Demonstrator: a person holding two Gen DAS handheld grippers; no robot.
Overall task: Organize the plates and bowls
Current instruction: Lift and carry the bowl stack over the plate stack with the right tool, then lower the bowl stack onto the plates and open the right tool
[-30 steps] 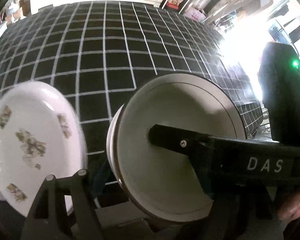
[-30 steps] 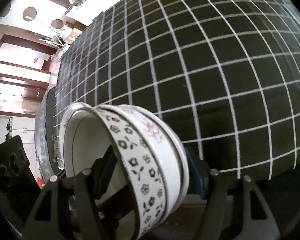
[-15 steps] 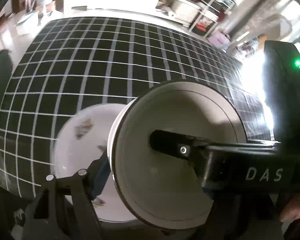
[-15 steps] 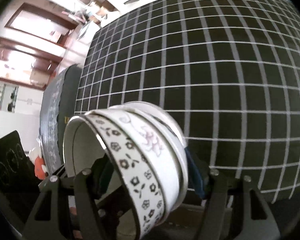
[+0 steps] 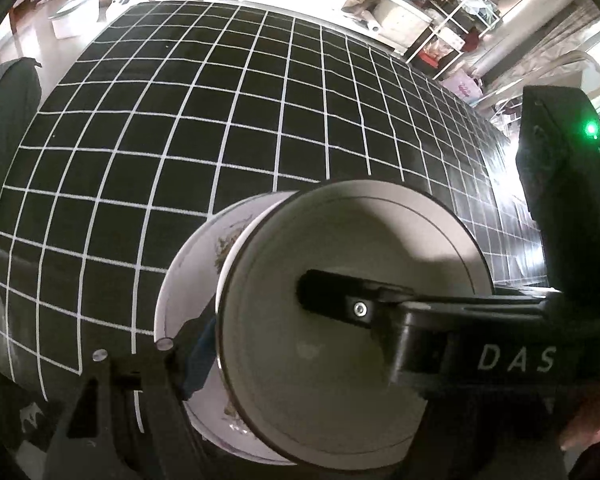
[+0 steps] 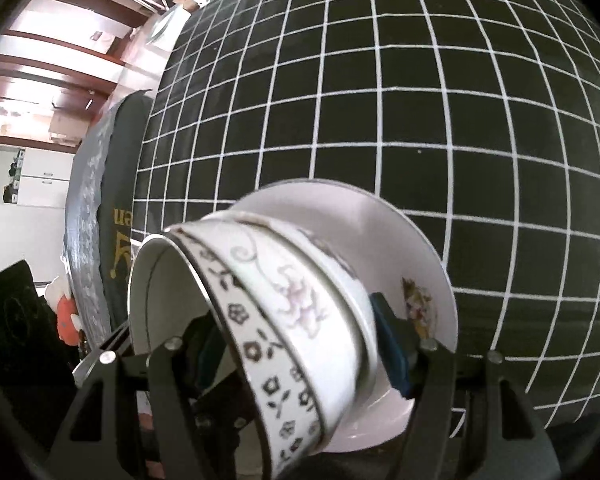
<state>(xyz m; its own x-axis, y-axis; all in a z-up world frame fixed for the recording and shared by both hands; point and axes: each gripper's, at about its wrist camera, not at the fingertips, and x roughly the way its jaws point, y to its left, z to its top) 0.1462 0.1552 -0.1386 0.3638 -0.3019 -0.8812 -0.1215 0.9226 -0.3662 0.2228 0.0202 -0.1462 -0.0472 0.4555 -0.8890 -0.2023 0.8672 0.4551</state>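
Black gridded surface (image 5: pixel 228 128) fills both frames. Stacked bowls (image 6: pixel 292 320) are clamped between both tools, now carried over flowered plate (image 5: pixel 188 280), lower centre; lowering onto it seems next.

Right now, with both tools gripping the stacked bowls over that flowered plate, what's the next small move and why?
Probably lower the stacked bowls straight down onto the flowered plate. The left tool and the right tool both clamp the stack, the plate lies right behind it on the grid cloth, and the stack looks roughly centred over it, so little sideways correction seems needed.
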